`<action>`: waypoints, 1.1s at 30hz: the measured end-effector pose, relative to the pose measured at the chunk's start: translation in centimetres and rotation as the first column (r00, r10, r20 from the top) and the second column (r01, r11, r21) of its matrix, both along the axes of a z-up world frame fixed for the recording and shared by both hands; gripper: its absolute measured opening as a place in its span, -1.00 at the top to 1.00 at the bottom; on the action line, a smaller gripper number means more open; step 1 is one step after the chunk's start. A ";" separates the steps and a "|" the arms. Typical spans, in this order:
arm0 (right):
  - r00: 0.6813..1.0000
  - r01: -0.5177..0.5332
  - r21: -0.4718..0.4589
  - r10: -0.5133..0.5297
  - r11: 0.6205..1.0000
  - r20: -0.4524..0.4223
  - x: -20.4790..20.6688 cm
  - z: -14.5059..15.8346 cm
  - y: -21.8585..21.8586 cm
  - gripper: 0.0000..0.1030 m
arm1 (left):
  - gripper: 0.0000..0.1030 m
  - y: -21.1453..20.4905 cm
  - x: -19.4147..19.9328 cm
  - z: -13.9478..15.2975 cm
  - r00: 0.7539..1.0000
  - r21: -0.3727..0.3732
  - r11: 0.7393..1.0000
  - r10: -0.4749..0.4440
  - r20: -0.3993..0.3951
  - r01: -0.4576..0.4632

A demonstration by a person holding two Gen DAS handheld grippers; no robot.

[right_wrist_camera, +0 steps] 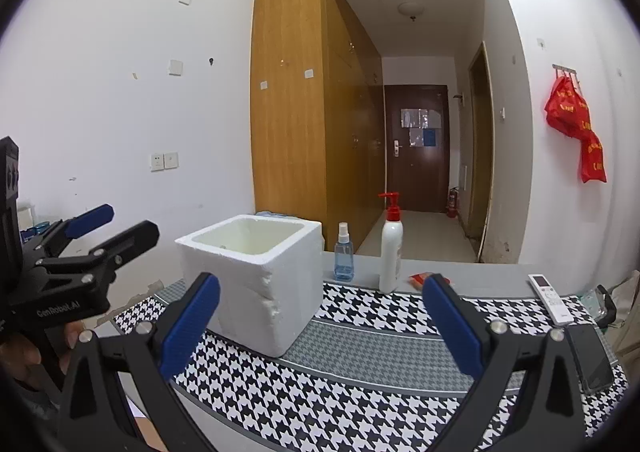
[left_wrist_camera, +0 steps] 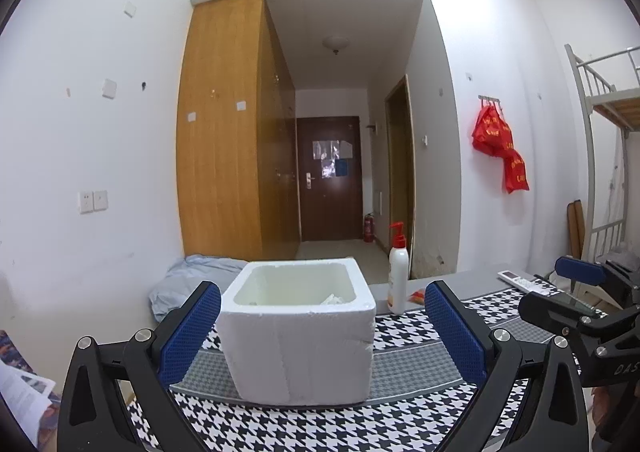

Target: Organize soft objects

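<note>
We hold both the left gripper (left_wrist_camera: 322, 326) and the right gripper (right_wrist_camera: 321, 322) with jaws wide open and empty, the foam box (left_wrist_camera: 298, 328) on the desk (right_wrist_camera: 360, 352) just ahead between the left jaws, nearly empty, so the sorting looks barely begun.

Foam box (right_wrist_camera: 256, 276) sits on patterned mat (right_wrist_camera: 360, 368) on the worktop (right_wrist_camera: 480, 272), left part. Spray bottle (right_wrist_camera: 343, 252) just right of box, pump bottle (right_wrist_camera: 391, 248) right of that, both behind mat's far edge. Remote (right_wrist_camera: 549, 297) far right, phone (right_wrist_camera: 590, 358) in front of it. Bundled cloth (left_wrist_camera: 188, 284) behind-left of box.
</note>
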State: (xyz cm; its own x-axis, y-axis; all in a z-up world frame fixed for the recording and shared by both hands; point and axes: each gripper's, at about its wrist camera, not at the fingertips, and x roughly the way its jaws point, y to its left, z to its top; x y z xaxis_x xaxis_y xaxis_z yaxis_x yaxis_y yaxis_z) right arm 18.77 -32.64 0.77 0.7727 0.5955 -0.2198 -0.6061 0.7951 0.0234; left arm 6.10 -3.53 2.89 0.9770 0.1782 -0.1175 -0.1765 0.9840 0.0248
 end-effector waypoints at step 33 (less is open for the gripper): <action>0.999 -0.013 0.018 0.014 1.000 -0.052 -0.4 -4.3 0.2 -0.99 | -0.98 0.7 -1.1 -5.4 0.998 -0.015 0.999 0.037 -0.058 -0.038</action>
State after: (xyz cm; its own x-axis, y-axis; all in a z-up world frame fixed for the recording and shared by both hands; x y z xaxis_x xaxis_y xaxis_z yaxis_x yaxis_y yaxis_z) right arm 18.36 -32.46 -3.48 0.7520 0.6102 -0.2492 -0.6145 0.7858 0.0696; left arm 5.00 -2.86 -2.50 0.9611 0.2126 -0.1765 -0.2124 0.9770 0.0200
